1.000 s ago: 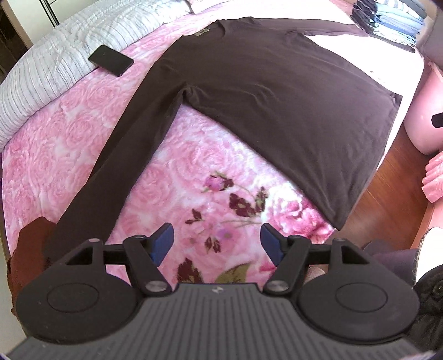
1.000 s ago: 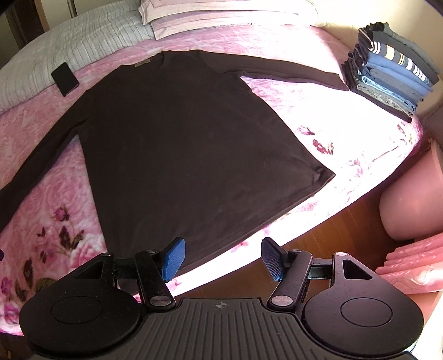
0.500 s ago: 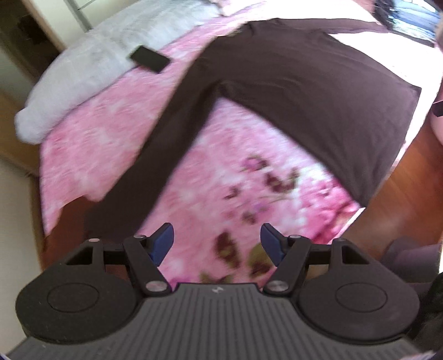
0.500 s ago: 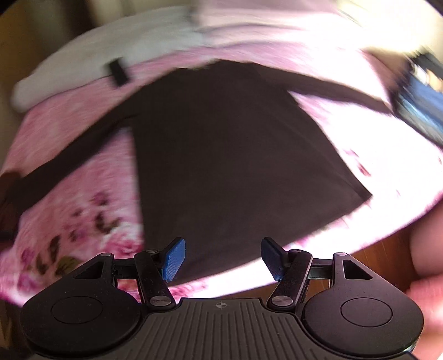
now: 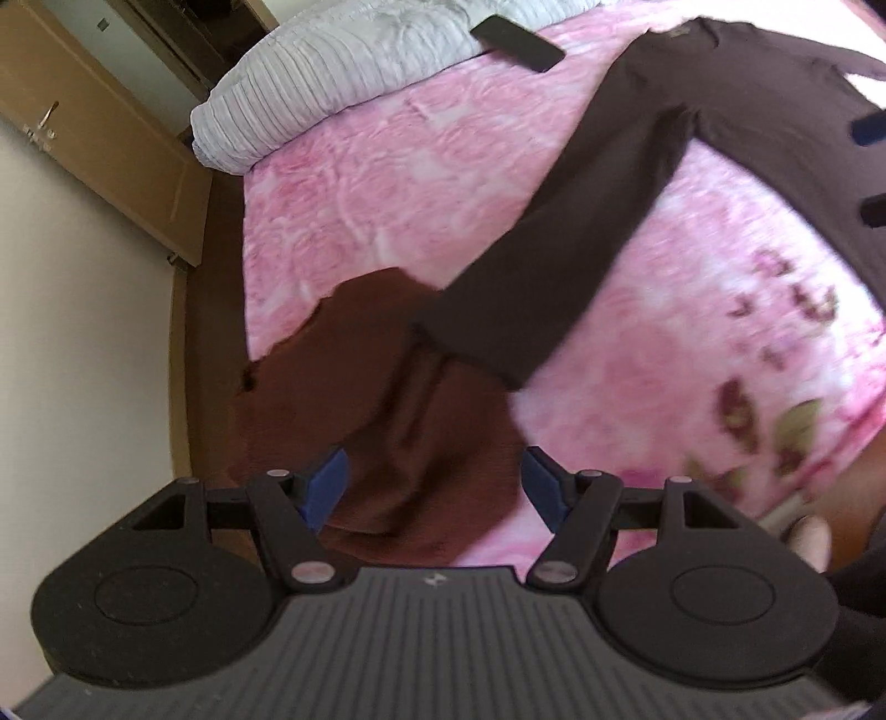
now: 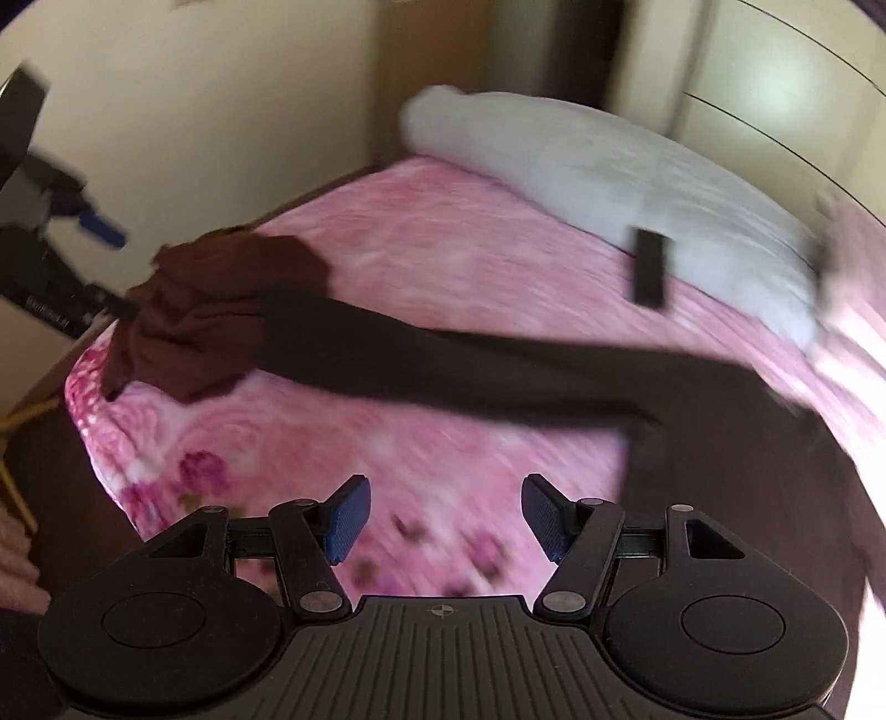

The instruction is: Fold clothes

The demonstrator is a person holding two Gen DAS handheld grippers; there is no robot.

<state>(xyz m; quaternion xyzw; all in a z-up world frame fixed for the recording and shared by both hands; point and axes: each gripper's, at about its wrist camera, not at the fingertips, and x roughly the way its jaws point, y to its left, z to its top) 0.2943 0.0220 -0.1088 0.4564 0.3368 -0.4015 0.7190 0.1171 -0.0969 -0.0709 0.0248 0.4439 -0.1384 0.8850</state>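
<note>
Brown long-sleeved shirt (image 5: 637, 183) lay flat on the pink bed (image 5: 387, 183), its cuff overlapping a rust-red garment (image 5: 398, 443), so your left gripper (image 5: 434, 487) and right gripper (image 6: 440, 518), both open and empty, risked pinching both fabrics.

Black phone (image 5: 518, 41) beside grey quilt (image 5: 343, 72)

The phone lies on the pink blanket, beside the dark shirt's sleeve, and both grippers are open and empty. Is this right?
Not quite. The phone lies on the grey quilt, not on the pink blanket; the left wrist view shows it. The rest holds: the sleeve runs beside it, and the left gripper and right gripper are open and empty.
</note>
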